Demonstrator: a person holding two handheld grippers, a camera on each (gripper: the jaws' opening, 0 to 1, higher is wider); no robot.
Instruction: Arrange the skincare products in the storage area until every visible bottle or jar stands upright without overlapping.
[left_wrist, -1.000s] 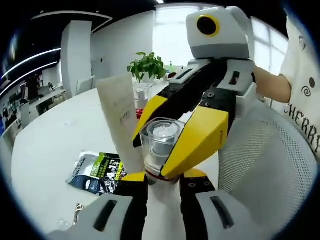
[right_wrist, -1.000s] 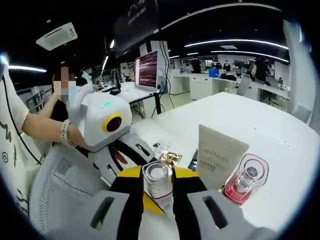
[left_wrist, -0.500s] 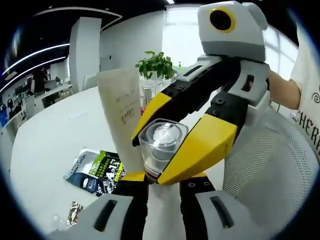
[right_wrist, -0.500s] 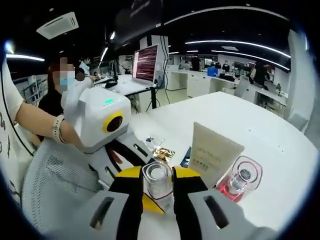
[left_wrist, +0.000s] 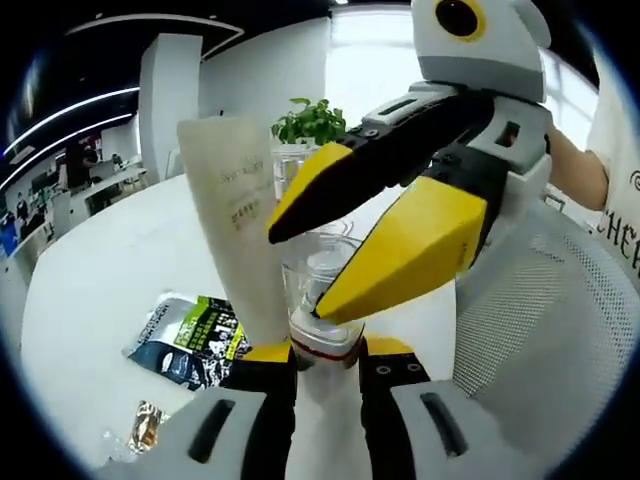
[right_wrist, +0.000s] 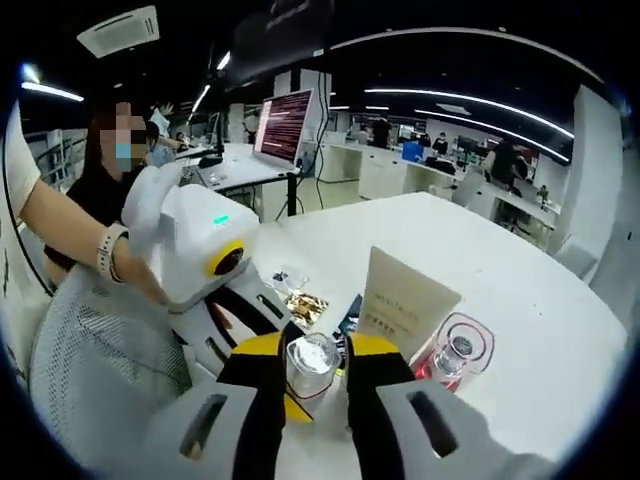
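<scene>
Jar (left_wrist: 322, 300) — clear, with a red band at its base, upright on the white table (left_wrist: 90, 290); in the left gripper view it is seen between the black and yellow jaws of the left gripper (left_wrist: 326, 362), which press on its base. The right gripper (left_wrist: 300, 268) comes in from the upper right of that view, its yellow jaw tips spread, one above the jar's rim and one against its side, neither closed on it

Jar (right_wrist: 311, 364) is also seen in the right gripper view, between the right gripper's (right_wrist: 312, 372) own jaws, with a gap on each side; the left gripper's (right_wrist: 295, 405) yellow tip is seen just below it

Tube (left_wrist: 238, 225) — beige, flat, printed text, standing upright just beside the jar on its left in the left gripper view; in the right gripper view the tube (right_wrist: 401, 306) stands behind the jar

Bottle (right_wrist: 450, 355) — clear glass over pink, upright beside the tube

Sachet (left_wrist: 188, 339) — black and green, lying flat on the table near the tube

Plant (left_wrist: 309, 120) — green, at the table's far side

Chair (left_wrist: 540, 330) — white mesh, beside the table
</scene>
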